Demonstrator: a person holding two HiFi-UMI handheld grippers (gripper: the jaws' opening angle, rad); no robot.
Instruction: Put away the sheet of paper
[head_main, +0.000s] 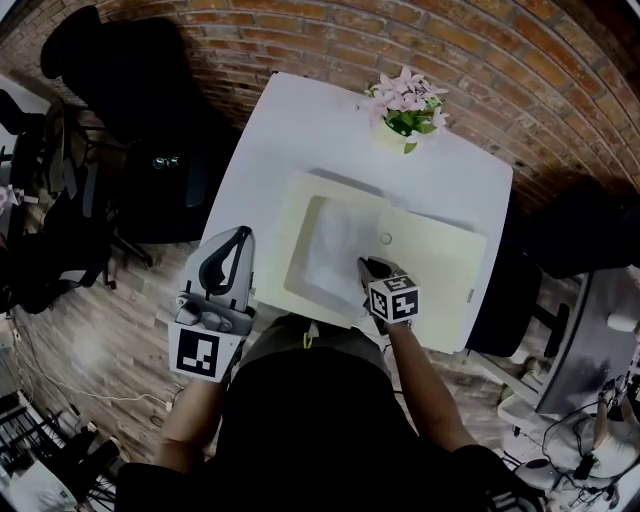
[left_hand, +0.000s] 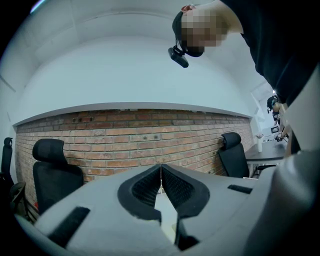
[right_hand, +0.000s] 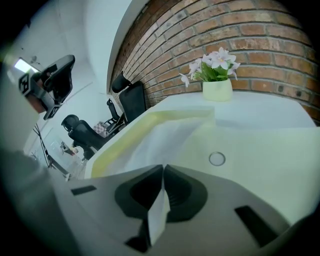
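A white sheet of paper (head_main: 335, 245) lies in the open pale yellow folder (head_main: 440, 265) on the white table (head_main: 300, 130). My right gripper (head_main: 366, 264) is shut on the sheet's near right edge. In the right gripper view the sheet (right_hand: 155, 137) runs from the closed jaws of the right gripper (right_hand: 163, 167) out over the folder (right_hand: 260, 150), whose round snap (right_hand: 216, 158) shows. My left gripper (head_main: 243, 232) is held off the table's near left corner, shut and empty. In its own view the left gripper (left_hand: 160, 166) points at a brick wall.
A pot of pink flowers (head_main: 405, 110) stands at the table's far edge, beyond the folder. Black office chairs (head_main: 150, 110) stand left of the table, and another chair (head_main: 560, 250) is at its right. A brick wall (left_hand: 125, 135) runs behind.
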